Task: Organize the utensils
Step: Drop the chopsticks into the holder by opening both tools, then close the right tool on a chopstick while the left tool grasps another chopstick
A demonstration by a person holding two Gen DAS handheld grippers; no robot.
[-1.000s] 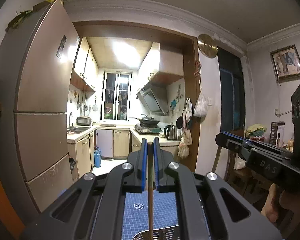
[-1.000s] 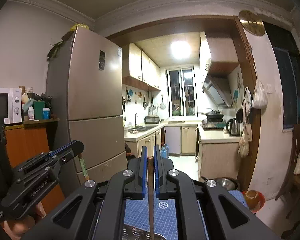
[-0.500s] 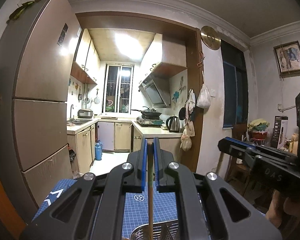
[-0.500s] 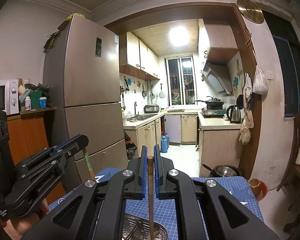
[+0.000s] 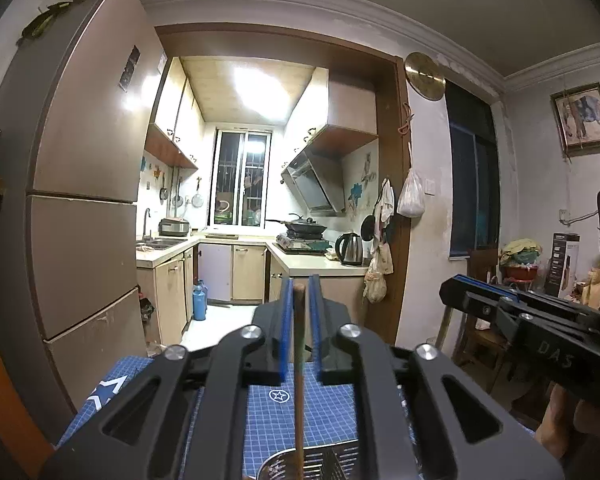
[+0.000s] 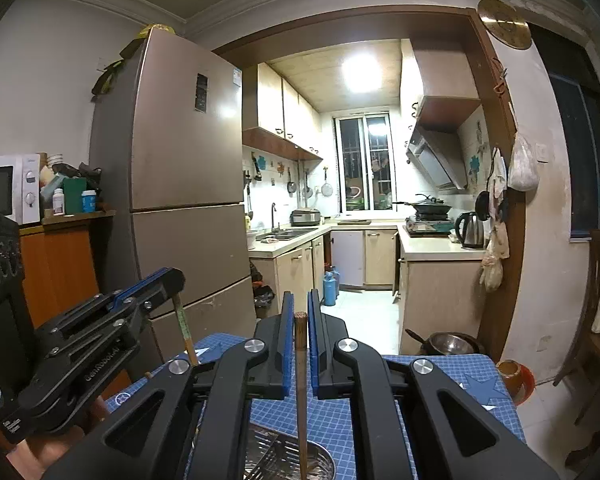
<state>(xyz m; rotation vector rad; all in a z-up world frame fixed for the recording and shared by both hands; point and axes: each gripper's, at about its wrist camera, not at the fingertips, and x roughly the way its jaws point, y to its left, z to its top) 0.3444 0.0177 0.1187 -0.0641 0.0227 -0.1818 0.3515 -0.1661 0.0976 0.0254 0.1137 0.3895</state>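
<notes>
**Chopsticks let go over the holder**

On the blue grid mat by the kitchen, both tongs were opening: left gripper and right gripper each stood around an upright brown wooden chopstick, pads apart, tips down in the perforated steel holder

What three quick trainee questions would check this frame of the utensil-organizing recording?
1. True or false: a chopstick stands upright between the fingers of the left claw.
2. What does that chopstick's lower end reach into? A) steel drainer basket B) kettle C) sink
3. What colour is the grid mat under the basket?

Key: 1 true; the claw's jaws are opening, with the pads clear of the chopstick. 2 A. 3 blue.
</notes>
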